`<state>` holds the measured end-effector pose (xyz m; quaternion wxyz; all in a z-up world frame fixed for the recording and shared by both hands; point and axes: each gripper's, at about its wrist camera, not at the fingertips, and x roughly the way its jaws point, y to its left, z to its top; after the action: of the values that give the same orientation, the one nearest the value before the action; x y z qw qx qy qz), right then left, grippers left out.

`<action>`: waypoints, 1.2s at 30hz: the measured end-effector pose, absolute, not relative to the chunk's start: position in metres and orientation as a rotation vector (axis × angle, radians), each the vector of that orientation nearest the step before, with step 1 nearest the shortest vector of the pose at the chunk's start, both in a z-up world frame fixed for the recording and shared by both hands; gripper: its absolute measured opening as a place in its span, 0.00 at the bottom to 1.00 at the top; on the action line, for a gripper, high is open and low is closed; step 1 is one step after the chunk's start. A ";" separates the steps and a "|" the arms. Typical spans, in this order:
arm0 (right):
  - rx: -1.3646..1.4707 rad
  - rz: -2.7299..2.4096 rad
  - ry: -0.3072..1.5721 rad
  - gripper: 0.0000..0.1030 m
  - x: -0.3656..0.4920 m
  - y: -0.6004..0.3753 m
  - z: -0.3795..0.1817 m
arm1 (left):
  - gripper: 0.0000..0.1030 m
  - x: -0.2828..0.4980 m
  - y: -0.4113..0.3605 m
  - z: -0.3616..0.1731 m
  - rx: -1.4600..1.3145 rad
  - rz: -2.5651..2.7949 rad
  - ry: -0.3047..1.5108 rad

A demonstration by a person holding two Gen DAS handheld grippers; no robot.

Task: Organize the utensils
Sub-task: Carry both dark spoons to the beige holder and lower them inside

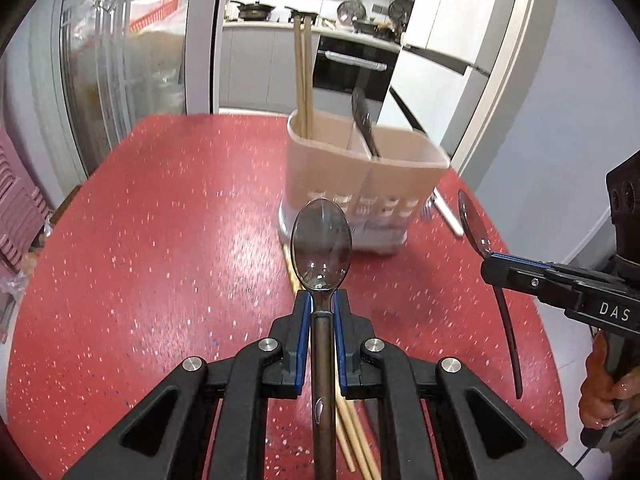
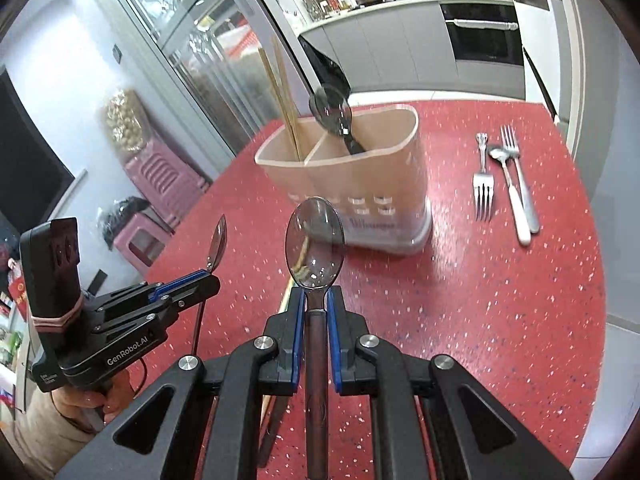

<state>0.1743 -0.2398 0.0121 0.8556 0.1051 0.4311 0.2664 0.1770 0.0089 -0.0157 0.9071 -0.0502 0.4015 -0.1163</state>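
Note:
My left gripper (image 1: 322,300) is shut on the dark handle of a steel spoon (image 1: 322,244), held above the red table, bowl pointing forward. My right gripper (image 2: 314,295) is shut the same way on a second spoon (image 2: 314,240). Each gripper shows in the other's view: the right gripper (image 1: 504,270) with its spoon (image 1: 474,220), the left gripper (image 2: 200,276) with its spoon (image 2: 218,240). Ahead of both stands a beige divided utensil holder (image 1: 328,176) (image 2: 400,168). It holds upright chopsticks (image 1: 303,80) (image 2: 284,100) in one compartment and a dark spoon (image 1: 364,120) (image 2: 332,112) in the other.
A pair of chopsticks (image 1: 352,432) (image 2: 280,312) lies on the red speckled table (image 2: 500,300) under my grippers. Right of the holder lie a fork (image 2: 483,184), a white-handled spoon (image 2: 510,192) and another fork (image 2: 520,176). Pink stools (image 2: 160,176) stand off the table's left side.

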 end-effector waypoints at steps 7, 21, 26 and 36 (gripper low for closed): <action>0.246 0.558 0.856 0.12 0.190 -0.246 0.035 | 0.35 0.190 0.011 0.006 -0.115 -0.238 0.765; 0.310 0.521 0.735 0.12 0.240 -0.254 0.079 | 0.35 0.247 0.020 0.060 -0.199 -0.216 0.620; 0.312 0.509 0.691 0.12 0.266 -0.248 0.090 | 0.35 0.273 0.014 0.071 -0.207 -0.207 0.560; 0.299 0.476 0.594 0.12 0.324 -0.239 0.091 | 0.35 0.323 0.007 0.070 -0.220 -0.170 0.489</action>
<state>0.3237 -0.2392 0.0908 0.9175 0.1455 0.2888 0.2314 0.3227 0.0069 0.0703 0.9608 -0.1085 0.2411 -0.0841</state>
